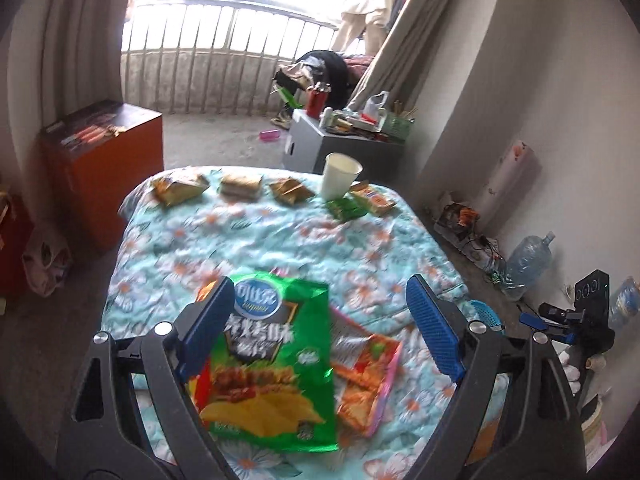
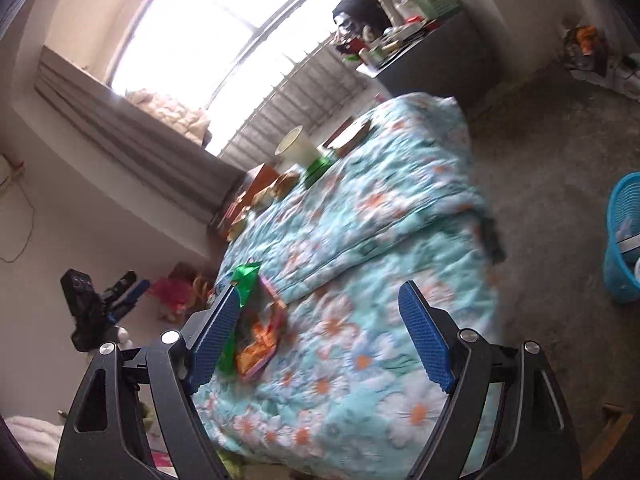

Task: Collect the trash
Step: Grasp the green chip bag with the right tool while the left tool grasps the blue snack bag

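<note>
Wrappers lie scattered over the flower-print bed (image 1: 280,236), and the nearest of them, a green chip bag (image 1: 272,364), sits low in the centre of the left wrist view, right under the left gripper (image 1: 320,332). That gripper's jaws stand wide with nothing between the pads; the bag's left edge passes beneath the left pad, but I cannot tell any contact. The bag's long axis runs up and down the frame, roughly along the way the gripper points. An orange-and-pink wrapper (image 1: 368,376) lies just beside it to the right, partly tucked under it. The right gripper (image 2: 320,332), also spread wide and empty, hangs over bare quilt, with the green bag off at its left edge, so the left hand looks the nearer one for this pick. Along the far edge of the bed, in the upper middle, stand a white paper cup (image 1: 340,176), whose inside is not clear enough to judge, and a row of small snack packets (image 1: 240,188). A blue plastic basket (image 2: 624,240) stands on the floor at the right edge of the right wrist view; something pale lies in it.
</note>
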Available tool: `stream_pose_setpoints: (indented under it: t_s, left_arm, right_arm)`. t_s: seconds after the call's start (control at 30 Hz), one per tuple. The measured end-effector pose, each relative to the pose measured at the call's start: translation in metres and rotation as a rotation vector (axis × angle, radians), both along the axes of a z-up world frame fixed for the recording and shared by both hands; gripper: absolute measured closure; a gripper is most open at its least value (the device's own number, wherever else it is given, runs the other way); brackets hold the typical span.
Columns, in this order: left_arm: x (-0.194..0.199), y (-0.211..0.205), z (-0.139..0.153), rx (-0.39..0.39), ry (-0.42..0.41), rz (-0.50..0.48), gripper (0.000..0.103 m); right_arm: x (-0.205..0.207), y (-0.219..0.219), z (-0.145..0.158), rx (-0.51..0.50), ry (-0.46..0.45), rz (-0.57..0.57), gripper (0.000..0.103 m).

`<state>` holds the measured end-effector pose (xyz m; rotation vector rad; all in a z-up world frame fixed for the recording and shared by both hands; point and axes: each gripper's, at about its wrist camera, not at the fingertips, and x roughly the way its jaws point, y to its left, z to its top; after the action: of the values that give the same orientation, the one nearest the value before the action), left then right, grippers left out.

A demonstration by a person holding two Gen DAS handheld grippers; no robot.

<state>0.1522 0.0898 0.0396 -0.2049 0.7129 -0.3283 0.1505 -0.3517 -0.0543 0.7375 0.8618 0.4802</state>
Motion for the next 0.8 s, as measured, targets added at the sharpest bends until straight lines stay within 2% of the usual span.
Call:
stream_pose_setpoints:
  t_s: [0.2, 0.3, 0.37, 0.47, 0.63, 0.67, 0.73, 0.8]
  left_arm:
    - [-0.013, 0.053, -0.045, -0.047, 0.061, 0.099, 0.020]
    - [-0.014, 0.064, -0.059, -0.073, 0.090, 0.124, 0.020]
    - [-0.017, 0.070, -0.067, -0.079, 0.105, 0.134, 0.020]
    - [-0.024, 0.079, -0.075, -0.086, 0.108, 0.148, 0.020]
    - [-0.035, 0.093, -0.087, -0.123, 0.126, 0.162, 0.020]
    - [-0.035, 0.094, -0.091, -0.127, 0.131, 0.163, 0.020]
    - [-0.036, 0.096, -0.096, -0.129, 0.138, 0.165, 0.020]
    - [-0.036, 0.097, -0.098, -0.138, 0.135, 0.166, 0.020]
  right_arm:
    - [0.021, 0.128, -0.013, 0.138, 0.063, 0.250, 0.024]
    - [0.043, 0.188, -0.028, 0.145, 0.123, 0.313, 0.024]
    - [0.063, 0.217, -0.047, 0.133, 0.177, 0.316, 0.024]
    - [0.090, 0.237, -0.076, 0.117, 0.248, 0.279, 0.025]
    - [0.107, 0.264, -0.097, 0.163, 0.291, 0.301, 0.038]
    - [0.107, 0.266, -0.099, 0.176, 0.294, 0.303, 0.044]
    - [0.106, 0.269, -0.099, 0.191, 0.297, 0.302, 0.069]
    - [0.103, 0.267, -0.096, 0.225, 0.292, 0.303, 0.078]
